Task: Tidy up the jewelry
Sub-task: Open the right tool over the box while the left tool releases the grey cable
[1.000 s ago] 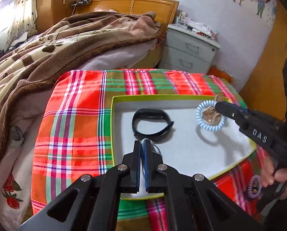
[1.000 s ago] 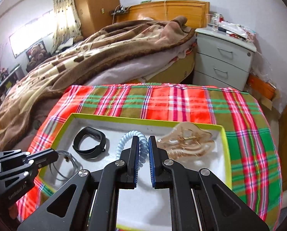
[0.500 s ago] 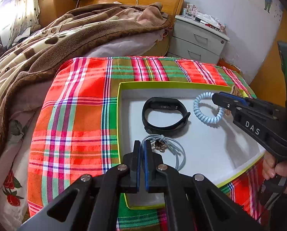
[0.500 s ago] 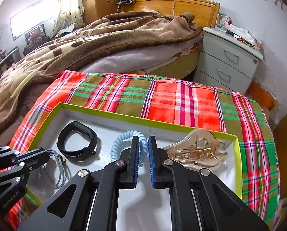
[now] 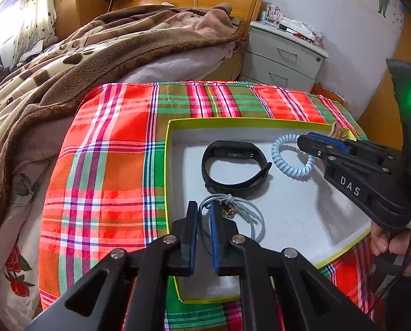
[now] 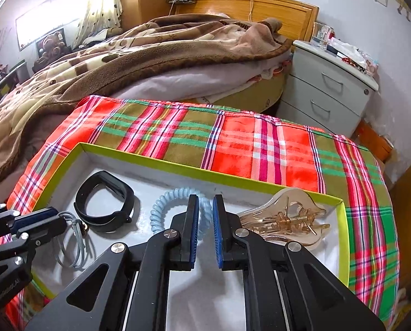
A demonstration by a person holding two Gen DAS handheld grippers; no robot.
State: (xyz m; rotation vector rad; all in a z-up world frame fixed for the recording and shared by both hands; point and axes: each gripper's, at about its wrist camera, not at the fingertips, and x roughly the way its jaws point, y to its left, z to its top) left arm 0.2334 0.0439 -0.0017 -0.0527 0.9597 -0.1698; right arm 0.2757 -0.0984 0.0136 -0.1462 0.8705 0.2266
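A white tray with a lime-green rim (image 5: 169, 165) (image 6: 260, 179) lies on a plaid cloth. In it are a black wristband (image 5: 234, 164) (image 6: 103, 205), a pale blue spiral hair tie (image 5: 289, 157) (image 6: 164, 209), a grey elastic hair tie with a small charm (image 5: 242, 215) (image 6: 77, 244) and a clear amber hair claw (image 6: 288, 218). My left gripper (image 5: 204, 209) is slightly open over the grey tie's left loop, holding nothing. My right gripper (image 6: 205, 205) is slightly open just above the spiral tie, empty.
The plaid cloth (image 5: 109, 165) covers a low table beside a bed with a brown blanket (image 5: 95, 55). A grey nightstand (image 6: 332, 88) stands at the back right. A hand holds the right gripper's handle (image 5: 392, 245).
Both grippers have gone from shut to slightly open. Both have drawn back toward the tray's near side; the spiral tie and grey tie lie released on the tray.
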